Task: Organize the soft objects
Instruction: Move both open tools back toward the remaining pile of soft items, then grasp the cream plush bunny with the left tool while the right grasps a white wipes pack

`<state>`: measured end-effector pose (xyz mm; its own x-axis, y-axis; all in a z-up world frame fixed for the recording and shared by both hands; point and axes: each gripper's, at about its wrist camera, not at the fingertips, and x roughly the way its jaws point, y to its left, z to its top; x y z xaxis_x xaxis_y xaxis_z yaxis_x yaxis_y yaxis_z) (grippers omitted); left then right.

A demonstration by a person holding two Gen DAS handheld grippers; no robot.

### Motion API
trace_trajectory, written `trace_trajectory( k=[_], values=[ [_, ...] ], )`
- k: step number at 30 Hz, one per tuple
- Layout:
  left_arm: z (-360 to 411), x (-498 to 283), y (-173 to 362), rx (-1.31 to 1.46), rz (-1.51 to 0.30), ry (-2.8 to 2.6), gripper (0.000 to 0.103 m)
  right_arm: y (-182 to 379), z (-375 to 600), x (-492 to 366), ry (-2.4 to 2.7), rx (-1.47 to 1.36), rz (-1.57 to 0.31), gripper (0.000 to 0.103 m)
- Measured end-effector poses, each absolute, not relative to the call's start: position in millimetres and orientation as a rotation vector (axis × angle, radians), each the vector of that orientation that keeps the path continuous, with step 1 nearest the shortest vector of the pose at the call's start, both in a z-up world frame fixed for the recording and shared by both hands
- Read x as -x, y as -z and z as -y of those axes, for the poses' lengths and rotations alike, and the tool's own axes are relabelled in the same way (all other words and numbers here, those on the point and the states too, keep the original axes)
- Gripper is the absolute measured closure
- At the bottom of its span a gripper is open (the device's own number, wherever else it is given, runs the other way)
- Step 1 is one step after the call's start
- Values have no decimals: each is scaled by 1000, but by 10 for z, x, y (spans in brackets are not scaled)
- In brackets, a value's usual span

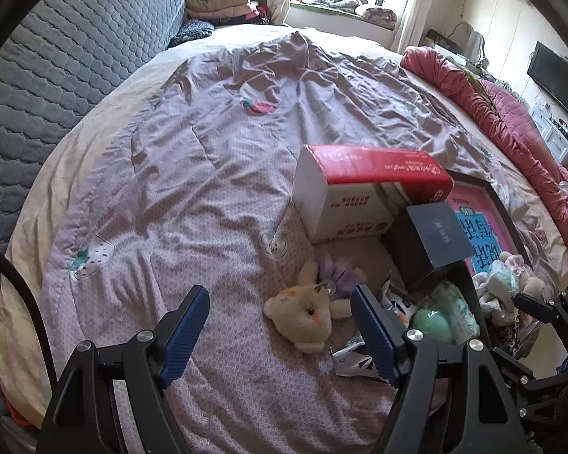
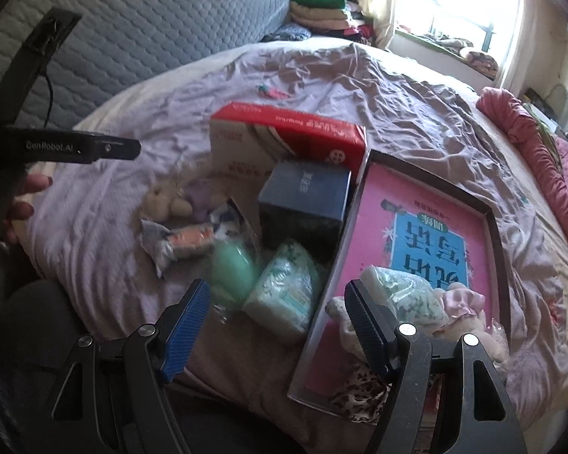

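Observation:
A cream plush bear (image 1: 303,314) lies on the lilac bedspread, with a purple plush (image 1: 340,272) just behind it. My left gripper (image 1: 282,314) hovers open over the bear, which shows between the fingers untouched. My right gripper (image 2: 276,299) is open above a pale green tissue pack (image 2: 284,295) and a mint soft object (image 2: 233,272). The pads touch neither. A dark-rimmed tray with a pink lining (image 2: 496,227) holds another tissue pack (image 2: 409,295), a pink scrunchie (image 2: 462,302) and leopard cloth (image 2: 359,397).
A red-and-white carton (image 1: 359,189) and a dark blue box (image 1: 428,242) stand behind the soft items. A crumpled snack wrapper (image 2: 185,242) lies left of the mint object. A grey quilted headboard (image 1: 75,75) is on the left, a rolled red quilt (image 1: 511,121) on the right.

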<state>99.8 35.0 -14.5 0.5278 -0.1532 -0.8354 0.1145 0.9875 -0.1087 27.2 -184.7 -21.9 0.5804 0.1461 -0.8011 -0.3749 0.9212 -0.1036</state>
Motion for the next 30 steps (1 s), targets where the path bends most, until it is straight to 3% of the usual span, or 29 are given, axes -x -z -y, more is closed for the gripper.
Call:
trace_trajectory(
  k=[18, 25, 30],
  values=[
    [-286, -1085, 522, 41, -1090, 219, 27, 693, 1582, -204, -281, 689, -879, 28],
    [-166, -1129, 700, 13, -1136, 226, 27, 736, 1606, -298, -292, 684, -865, 47],
    [-108, -1179, 791, 23, -1145, 235, 27, 700, 1646, -411, -311, 603, -860, 50]
  ],
)
